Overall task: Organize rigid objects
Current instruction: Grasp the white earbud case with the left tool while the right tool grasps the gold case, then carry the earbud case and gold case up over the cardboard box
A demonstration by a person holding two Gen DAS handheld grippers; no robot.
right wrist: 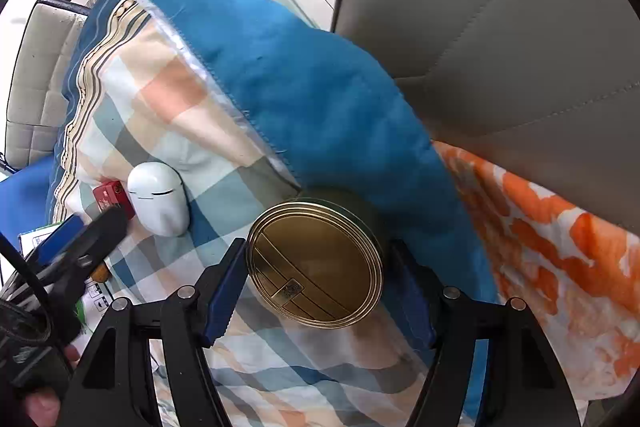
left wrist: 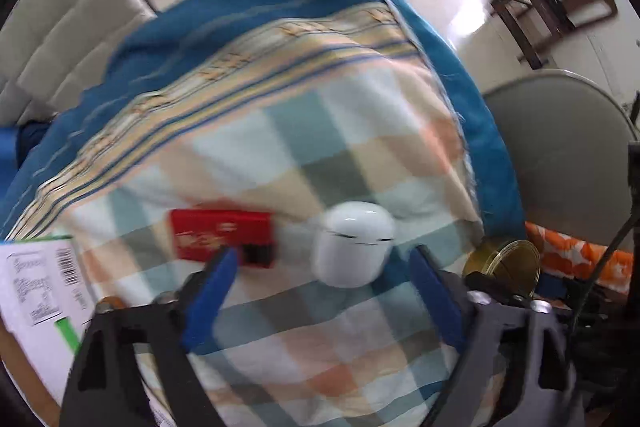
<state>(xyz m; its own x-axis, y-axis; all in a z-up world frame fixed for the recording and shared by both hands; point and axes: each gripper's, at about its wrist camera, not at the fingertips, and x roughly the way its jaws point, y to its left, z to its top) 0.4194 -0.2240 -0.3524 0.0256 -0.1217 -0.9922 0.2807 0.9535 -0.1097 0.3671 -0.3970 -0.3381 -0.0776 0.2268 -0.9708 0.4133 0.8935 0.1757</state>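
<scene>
The left gripper [left wrist: 320,263] stands spread, its right finger [left wrist: 434,297] just beside the white capsule-shaped case [left wrist: 352,243] on the checked bedsheet [left wrist: 280,155], its left finger crossing the red box [left wrist: 222,237]. The right gripper [right wrist: 320,267] brackets the gold round tin [right wrist: 316,263]; whether its pads press, I cannot tell. Writing on the white barcoded carton [left wrist: 36,275] is too blurred to read.

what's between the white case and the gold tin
Only bare checked blanket. In the right wrist view the white case and the gold tin lie apart on it, with nothing in the gap.
</scene>
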